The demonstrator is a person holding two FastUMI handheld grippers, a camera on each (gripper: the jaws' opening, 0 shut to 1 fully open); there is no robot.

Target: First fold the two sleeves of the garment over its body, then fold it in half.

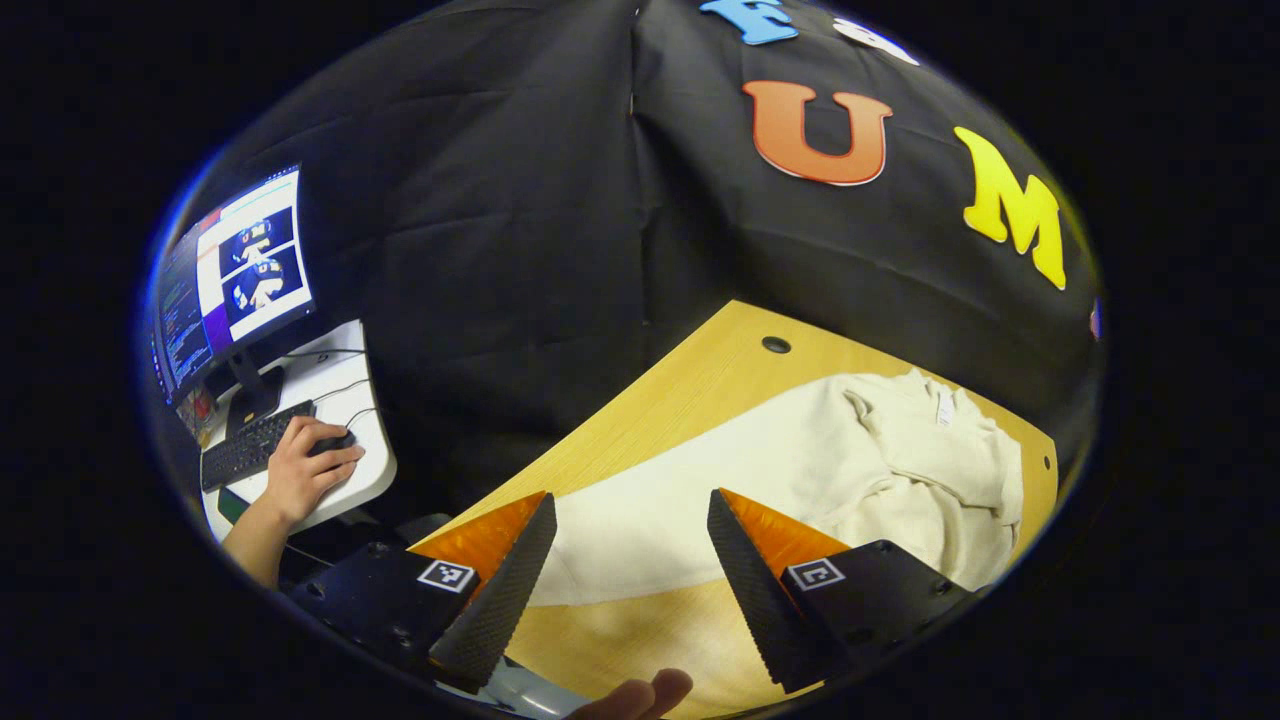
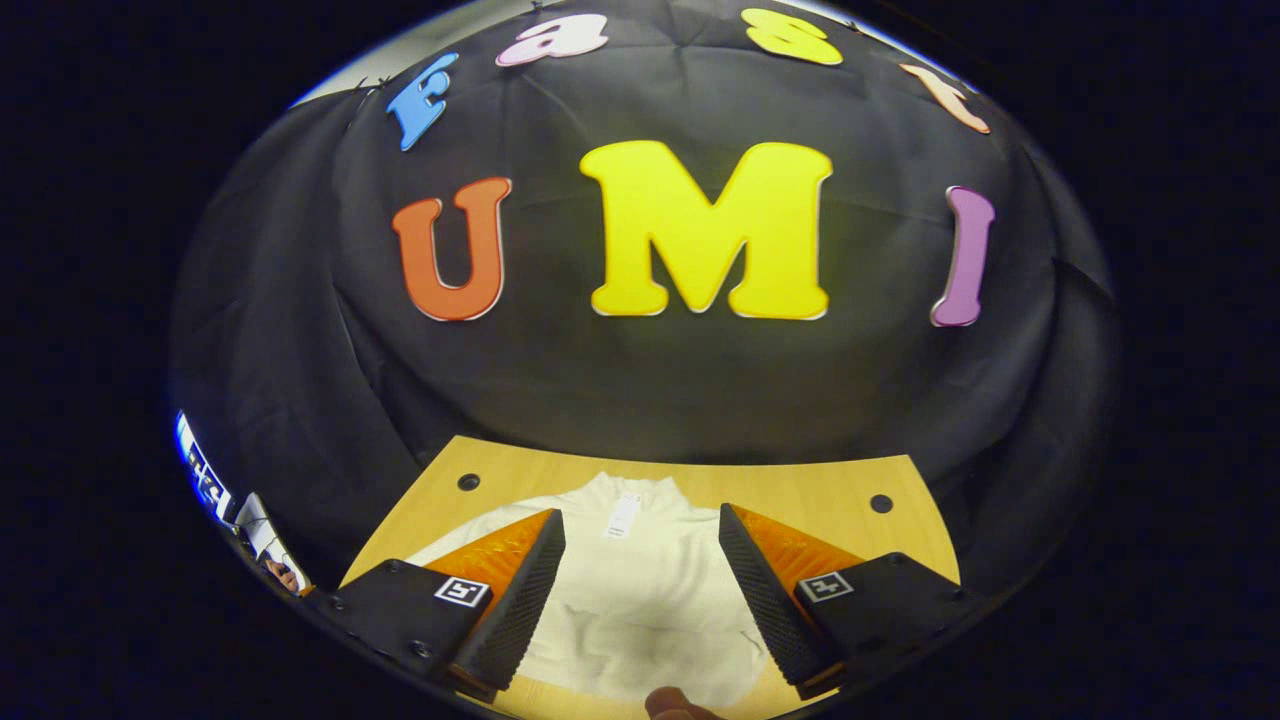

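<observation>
A cream-white garment (image 1: 800, 470) lies on the wooden table (image 1: 690, 390), with one sleeve (image 1: 930, 450) bunched over its body toward the right side in the left gripper view. My left gripper (image 1: 630, 525) hovers open above the garment's near edge, nothing between its fingers. In the right gripper view the same garment (image 2: 640, 600) lies collar away from me, its neck label (image 2: 622, 516) showing. My right gripper (image 2: 640, 545) is open above the garment's middle, holding nothing. A fingertip (image 1: 640, 695) of a hand shows at the bottom edge.
To the left of the table stands a white side desk (image 1: 335, 400) with a monitor (image 1: 235, 275) and keyboard (image 1: 250, 445); a person's hand (image 1: 305, 465) rests on a mouse there. Round holes (image 1: 775, 345) mark the table's far corners. Black cloth walls the booth behind.
</observation>
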